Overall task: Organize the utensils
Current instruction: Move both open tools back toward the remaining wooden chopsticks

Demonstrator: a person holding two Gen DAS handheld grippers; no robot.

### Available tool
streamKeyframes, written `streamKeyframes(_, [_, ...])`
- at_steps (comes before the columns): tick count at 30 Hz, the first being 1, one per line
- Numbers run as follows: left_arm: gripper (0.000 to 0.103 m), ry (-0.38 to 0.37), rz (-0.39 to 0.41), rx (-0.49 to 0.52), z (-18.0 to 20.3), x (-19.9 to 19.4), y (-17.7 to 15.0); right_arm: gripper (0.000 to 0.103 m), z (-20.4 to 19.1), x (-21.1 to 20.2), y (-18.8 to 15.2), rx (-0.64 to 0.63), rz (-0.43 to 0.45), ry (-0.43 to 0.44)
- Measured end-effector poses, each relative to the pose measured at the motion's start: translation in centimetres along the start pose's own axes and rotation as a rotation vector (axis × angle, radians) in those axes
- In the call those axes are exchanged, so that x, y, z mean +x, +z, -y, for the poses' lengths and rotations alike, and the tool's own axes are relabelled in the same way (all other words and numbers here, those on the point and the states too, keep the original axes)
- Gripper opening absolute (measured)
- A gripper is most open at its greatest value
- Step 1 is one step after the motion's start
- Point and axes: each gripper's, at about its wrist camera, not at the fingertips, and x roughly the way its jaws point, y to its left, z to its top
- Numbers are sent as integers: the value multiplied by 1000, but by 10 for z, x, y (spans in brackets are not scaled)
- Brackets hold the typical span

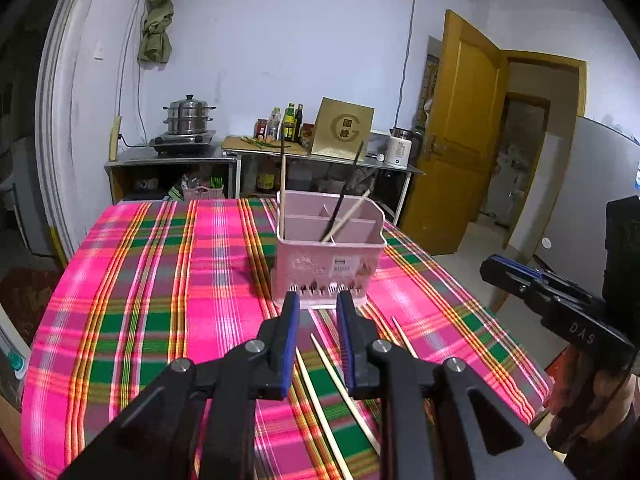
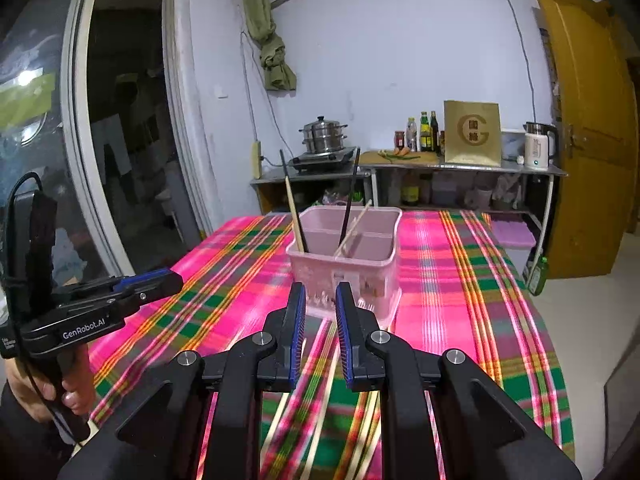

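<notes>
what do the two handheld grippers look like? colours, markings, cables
Both are matte black plastic with silver pivot bolts and blue ribbed pads on the fingers. The left gripper carries white "GenRobot.AI" lettering on its side, with a black cable looping behind its handle. The right gripper shows raised letters "DAS" on its body. Sleeves are too dark to tell.

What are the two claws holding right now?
Nothing. The left claw and the right claw both have bare gaps between their blue pads; the loose chopsticks lie on the tablecloth below.
</notes>
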Motion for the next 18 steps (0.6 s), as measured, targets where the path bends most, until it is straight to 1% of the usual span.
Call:
streamKeyframes(4, [20, -15, -16, -24, 1, -5, -19, 16, 5, -9, -18, 20, -17, 7])
streamKeyframes(11, [20, -7, -58, -45, -1, -5, -49, 16, 9, -13, -50, 49, -68, 2])
streamKeyframes(18, [21, -6, -94, -52, 3, -2, -70, 16, 11, -12, -64, 51, -95, -13])
